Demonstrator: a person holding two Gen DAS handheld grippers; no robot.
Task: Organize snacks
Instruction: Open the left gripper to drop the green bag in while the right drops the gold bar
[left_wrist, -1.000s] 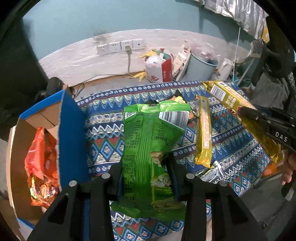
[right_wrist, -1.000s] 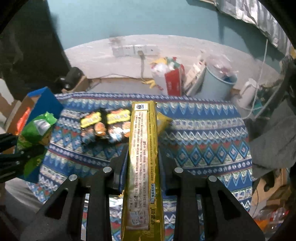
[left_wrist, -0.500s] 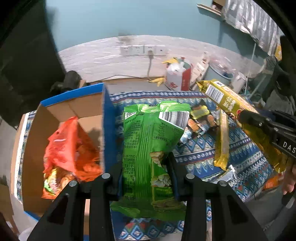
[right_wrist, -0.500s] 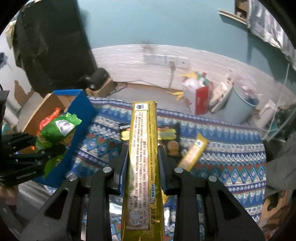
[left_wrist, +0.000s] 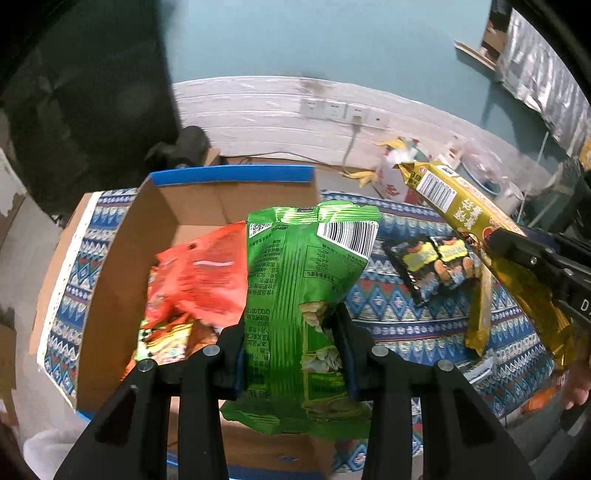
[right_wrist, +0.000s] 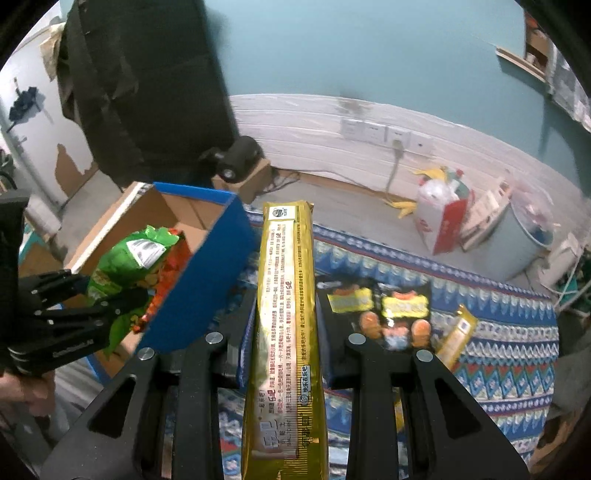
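My left gripper (left_wrist: 295, 334) grips green bag (left_wrist: 306, 280), hanging right over the box (left_wrist: 122, 258), so left's nearer. Right gripper (right_wrist: 284, 332) clamps gold pack (right_wrist: 286, 295), long axis fwd, box off left.

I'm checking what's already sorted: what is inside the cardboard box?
Inside the cardboard box lies an orange-red snack bag on a colourful packet. The held green bag covers the box's right part, and the bottom is hidden.
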